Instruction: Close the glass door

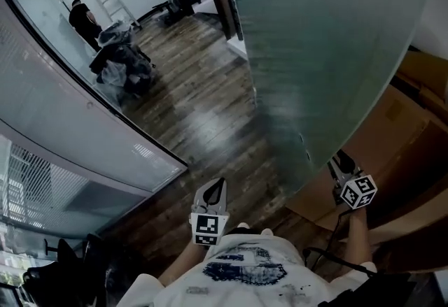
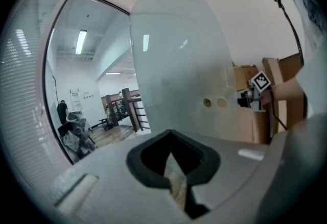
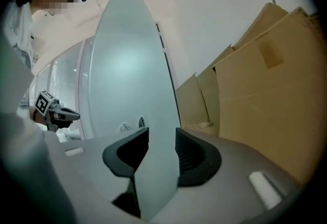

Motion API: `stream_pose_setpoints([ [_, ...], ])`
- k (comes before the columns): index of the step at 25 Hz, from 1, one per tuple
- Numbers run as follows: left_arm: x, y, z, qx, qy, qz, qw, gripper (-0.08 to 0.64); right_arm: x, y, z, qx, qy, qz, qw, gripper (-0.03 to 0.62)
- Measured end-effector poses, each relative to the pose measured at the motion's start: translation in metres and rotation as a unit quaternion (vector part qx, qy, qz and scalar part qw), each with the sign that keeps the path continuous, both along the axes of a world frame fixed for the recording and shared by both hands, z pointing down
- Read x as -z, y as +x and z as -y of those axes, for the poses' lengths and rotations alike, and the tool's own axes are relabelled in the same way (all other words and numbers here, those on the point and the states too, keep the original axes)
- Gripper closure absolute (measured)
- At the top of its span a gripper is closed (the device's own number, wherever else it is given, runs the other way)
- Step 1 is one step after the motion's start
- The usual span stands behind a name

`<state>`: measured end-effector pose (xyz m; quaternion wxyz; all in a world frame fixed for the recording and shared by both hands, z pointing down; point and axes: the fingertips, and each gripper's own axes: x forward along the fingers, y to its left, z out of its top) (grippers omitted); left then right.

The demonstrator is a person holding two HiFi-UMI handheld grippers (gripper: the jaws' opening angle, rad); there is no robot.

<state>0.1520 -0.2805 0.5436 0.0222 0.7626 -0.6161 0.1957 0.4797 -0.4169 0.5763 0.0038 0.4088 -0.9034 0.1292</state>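
Head view downward, gripper views share glass door [image 2: 173, 65]

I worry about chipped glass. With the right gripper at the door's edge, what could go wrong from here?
The right gripper's jaws straddle the glass door's edge without clearly clamping it; on a pull they may slide off the smooth glass.
Riding that edge all the way to the glass wall, the gripper could get pinched where the door shuts.
The left gripper, shut and empty, hangs in the opening, probably in the door's swing path.
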Motion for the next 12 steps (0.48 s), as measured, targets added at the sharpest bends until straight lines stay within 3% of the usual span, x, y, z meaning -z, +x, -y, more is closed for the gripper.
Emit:
stream_pose_setpoints([
  [7,0.0,-0.007,0.004,0.01,0.006,0.002,0.9999,0.557,0.016,-0.029,0.013,0.019,0.042,-0.015,0.999,0.432],
  [12,-0.001,0.004,0.01,-0.011,0.001,-0.001,0.9999,0.557,0.022,-0.049,0.005,0.032,0.046,-0.02,0.998,0.43],
])
